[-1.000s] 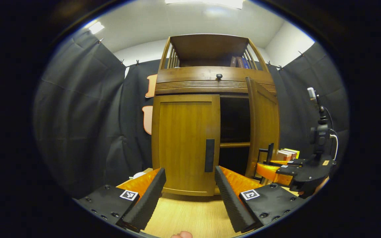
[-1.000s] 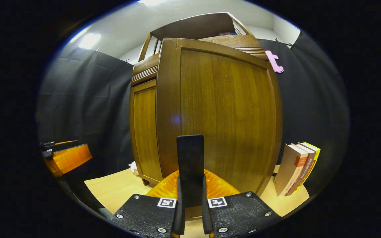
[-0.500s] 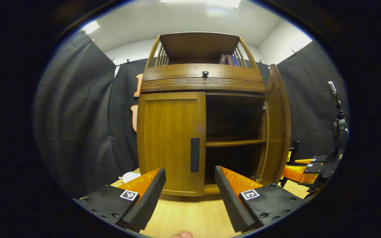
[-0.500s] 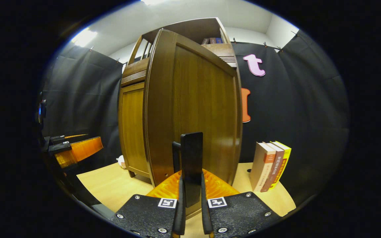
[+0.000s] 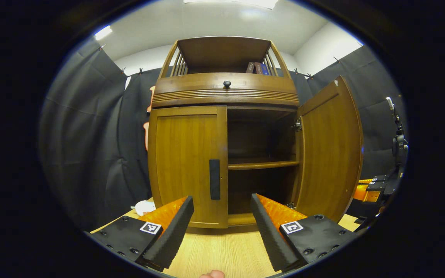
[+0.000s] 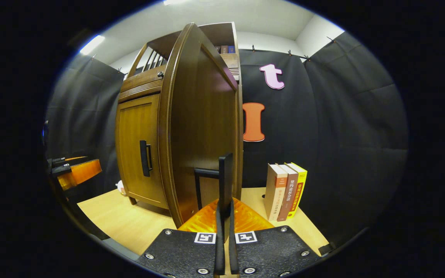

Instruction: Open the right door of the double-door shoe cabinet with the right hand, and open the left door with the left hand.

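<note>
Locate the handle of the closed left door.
In the left gripper view, the handle is a dark vertical bar on the left door, at its right edge beside the open compartment, just above the left gripper.

both views evenly lit from above; ceiling panel point(image 5: 230, 3) glares white at the top edge, a second strip light point(image 6: 91, 39) at upper left. cabinet point(image 5: 222, 127) interior falls into shadow behind the open right door point(image 5: 328, 148). a small blue flare spot sits on that door's right edge. strong fisheye bowing at the edges. focus sharp throughout, no motion blur.
</note>
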Available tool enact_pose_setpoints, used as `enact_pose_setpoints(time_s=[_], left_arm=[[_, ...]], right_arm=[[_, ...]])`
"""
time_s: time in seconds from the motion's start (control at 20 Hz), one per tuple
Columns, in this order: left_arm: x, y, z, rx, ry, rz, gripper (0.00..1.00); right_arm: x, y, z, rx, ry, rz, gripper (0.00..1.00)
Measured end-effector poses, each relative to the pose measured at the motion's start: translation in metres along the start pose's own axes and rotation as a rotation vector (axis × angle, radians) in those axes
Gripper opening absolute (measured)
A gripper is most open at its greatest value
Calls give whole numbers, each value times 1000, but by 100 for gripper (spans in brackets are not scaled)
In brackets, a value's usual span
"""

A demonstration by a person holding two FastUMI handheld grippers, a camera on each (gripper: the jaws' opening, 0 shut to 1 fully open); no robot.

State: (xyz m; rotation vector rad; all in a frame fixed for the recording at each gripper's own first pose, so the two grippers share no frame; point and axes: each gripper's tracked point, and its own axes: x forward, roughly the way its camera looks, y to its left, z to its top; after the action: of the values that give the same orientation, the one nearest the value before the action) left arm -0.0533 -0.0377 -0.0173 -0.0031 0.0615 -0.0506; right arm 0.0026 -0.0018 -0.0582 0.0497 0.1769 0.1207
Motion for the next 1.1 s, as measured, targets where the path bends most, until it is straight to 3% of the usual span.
enact_pose_setpoints(time_s=[0.45,0.5,0.55,0.8,1.1], left_arm=[[-4,9,-3,-10,2,22,94],[-4,11,-2,-10,4,24,94],[-5,12,-2,-10,4,27,94],[-6,14,-5,-12,8,29,94],[-10,14,-2,-11,1,28,94]], right_arm=[[-7,-29,-11,-12,-15,0,4],[-6,-34,-12,-1,-19,6,8],[-6,-37,-12,6,-20,14,3],[-7,-56,-14,53,-78,55,2],[-7,-58,-18,45,-36,66,2]])
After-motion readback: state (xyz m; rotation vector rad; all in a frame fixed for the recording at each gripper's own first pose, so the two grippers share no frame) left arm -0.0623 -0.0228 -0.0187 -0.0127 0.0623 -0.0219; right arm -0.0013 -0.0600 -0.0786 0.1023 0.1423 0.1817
